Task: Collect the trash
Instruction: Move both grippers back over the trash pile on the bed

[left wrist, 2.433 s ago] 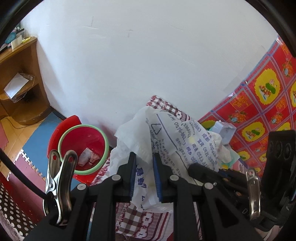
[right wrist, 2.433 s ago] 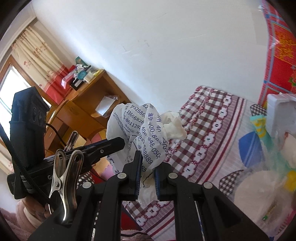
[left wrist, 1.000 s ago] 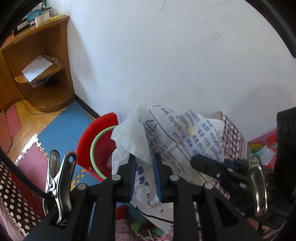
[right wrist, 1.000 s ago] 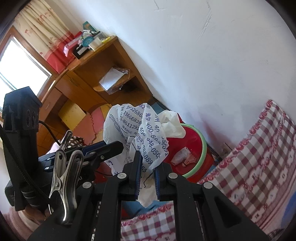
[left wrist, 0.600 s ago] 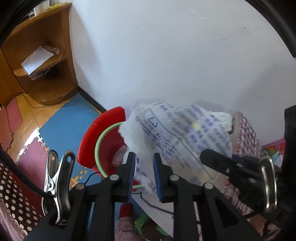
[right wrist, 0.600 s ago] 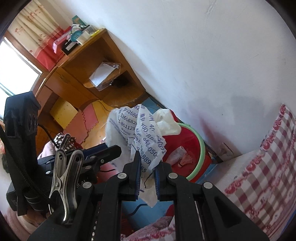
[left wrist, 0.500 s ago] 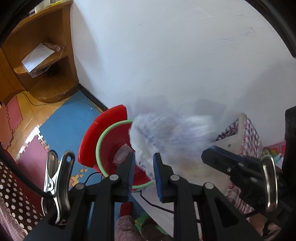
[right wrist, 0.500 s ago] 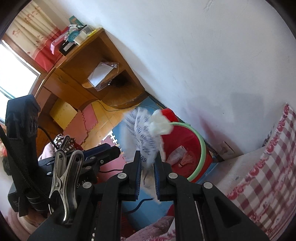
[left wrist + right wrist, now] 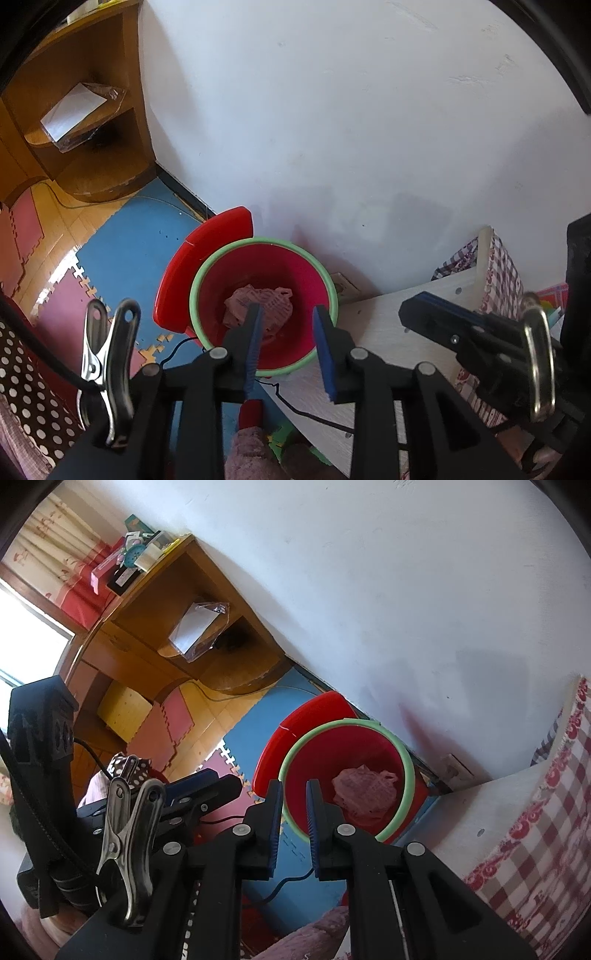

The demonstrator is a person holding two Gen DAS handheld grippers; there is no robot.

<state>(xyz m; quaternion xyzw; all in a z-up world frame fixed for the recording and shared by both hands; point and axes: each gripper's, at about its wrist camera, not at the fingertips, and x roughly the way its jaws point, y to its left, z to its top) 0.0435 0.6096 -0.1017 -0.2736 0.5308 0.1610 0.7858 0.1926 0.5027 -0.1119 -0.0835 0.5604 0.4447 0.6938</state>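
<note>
A red bin with a green rim (image 9: 207,273) (image 9: 406,760) stands on the floor against the white wall. The crumpled printed plastic bag (image 9: 273,302) (image 9: 364,792) lies inside it. My left gripper (image 9: 288,339) is open and empty, held above the bin's near rim. My right gripper (image 9: 294,812) is open and empty, above the bin's left rim. Each gripper shows in the other's view: the right one (image 9: 436,314) and the left one (image 9: 207,786).
A red lid (image 9: 207,258) (image 9: 306,720) leans behind the bin. A wooden shelf unit (image 9: 74,122) (image 9: 192,635) stands in the corner. A white table edge (image 9: 406,332) with checked cloth (image 9: 535,849) is at right. Foam floor mats (image 9: 122,243) and a black cable (image 9: 295,406) lie below.
Both grippers carried the bag from the table over to the bin, then opened. The bag dropped and now lies in the bin.
</note>
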